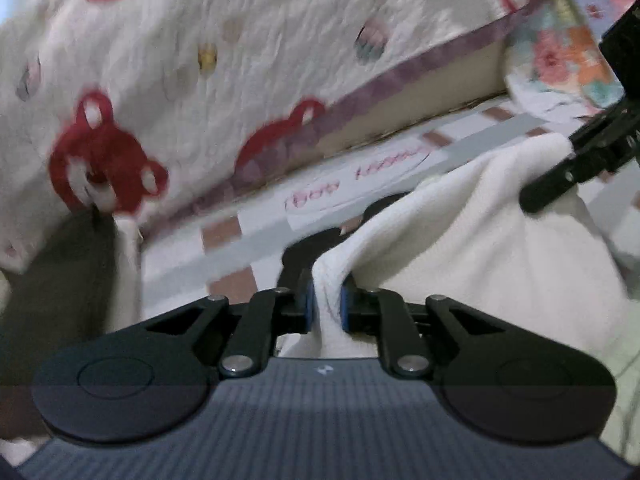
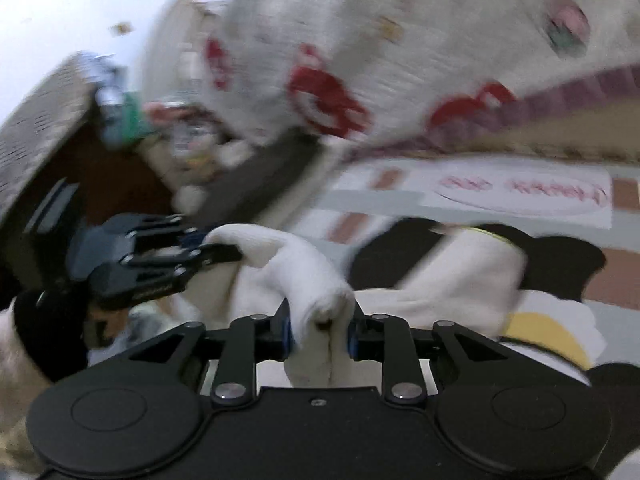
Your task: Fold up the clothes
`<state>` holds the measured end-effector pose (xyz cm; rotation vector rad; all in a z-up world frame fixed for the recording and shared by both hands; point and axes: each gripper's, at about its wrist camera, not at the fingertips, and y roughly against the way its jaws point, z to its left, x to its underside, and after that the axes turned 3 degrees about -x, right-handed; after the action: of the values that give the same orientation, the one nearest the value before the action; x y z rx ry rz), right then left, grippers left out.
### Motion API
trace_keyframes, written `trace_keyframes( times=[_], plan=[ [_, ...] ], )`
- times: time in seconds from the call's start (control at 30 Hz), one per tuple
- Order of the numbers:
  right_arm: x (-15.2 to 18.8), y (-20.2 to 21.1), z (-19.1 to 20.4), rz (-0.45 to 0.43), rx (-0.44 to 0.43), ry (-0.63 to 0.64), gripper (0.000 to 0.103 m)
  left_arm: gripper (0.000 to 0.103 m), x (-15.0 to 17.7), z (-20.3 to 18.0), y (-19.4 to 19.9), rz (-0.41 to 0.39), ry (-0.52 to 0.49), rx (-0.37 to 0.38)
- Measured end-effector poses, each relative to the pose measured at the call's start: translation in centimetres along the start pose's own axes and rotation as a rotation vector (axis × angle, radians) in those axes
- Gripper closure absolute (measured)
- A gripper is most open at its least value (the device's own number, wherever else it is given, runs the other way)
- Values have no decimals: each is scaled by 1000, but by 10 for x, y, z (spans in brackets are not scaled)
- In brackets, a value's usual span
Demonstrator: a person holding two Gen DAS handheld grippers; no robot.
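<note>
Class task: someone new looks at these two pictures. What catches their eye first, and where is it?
First, the white garment, bunched low in the middle, pinched by the left gripper and the right gripper. Behind it rises a white quilt with big red bear prints, over a checked sheet with pink writing.

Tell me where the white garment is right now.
The white garment is pinched between both grippers, left gripper and right gripper, draped over the patterned bed sheet below the bear-print quilt.
</note>
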<state>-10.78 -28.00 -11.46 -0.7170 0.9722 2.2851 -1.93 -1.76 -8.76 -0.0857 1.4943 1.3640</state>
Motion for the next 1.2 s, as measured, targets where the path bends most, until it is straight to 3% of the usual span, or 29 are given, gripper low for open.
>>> trace_keyframes(
  times=[0.07, 0.17, 0.37, 0.4, 0.47, 0.53, 0.57, 0.63, 0.7, 0.83, 0.97, 1.03, 1.13, 1.2],
  plan=[
    [1, -22, -39, -22, -3, -118, 74, 91, 6, 2, -27, 37, 68, -8],
    [13, -35, -66, -69, -5, -217, 74, 91, 4, 1, -42, 44, 107, -13],
    [4, -19, -74, -171, -51, -216, 76, 87, -25, 6, -57, -6, 116, -36],
    [-3, -22, -75, -168, -21, -193, 77, 85, -28, 6, -64, -3, 131, -50],
    [-14, -32, -76, -141, 71, -113, 78, 67, -28, 6, -76, 27, 183, -93],
    [-13, -46, -78, -96, 178, -42, 78, 66, -25, 6, -78, 31, 247, -110],
    [-13, -53, -79, -78, 225, -11, 78, 65, -20, 5, -68, -5, 287, -79],
    [-7, -60, -84, -85, 240, 0, 78, 62, -9, 2, -50, -65, 344, -26],
    [-6, -56, -90, -106, 221, -36, 78, 62, 4, -5, -36, -80, 325, 3],
    [-8, -45, -90, -143, 188, -49, 79, 65, 35, -16, -29, 2, 346, 159],
    [-10, -36, -86, -175, 140, -83, 79, 63, 56, -32, -8, -113, 355, 286],
    [-14, -35, -93, -175, 76, -134, 79, 62, 58, -41, -9, -123, 358, 320],
    [-20, -34, -105, -174, -5, -203, 73, 62, 57, -54, -22, -76, 362, 294],
    [-22, -41, -106, -164, 124, -160, 71, 63, 56, -63, -32, -37, 365, 269]
  ],
)
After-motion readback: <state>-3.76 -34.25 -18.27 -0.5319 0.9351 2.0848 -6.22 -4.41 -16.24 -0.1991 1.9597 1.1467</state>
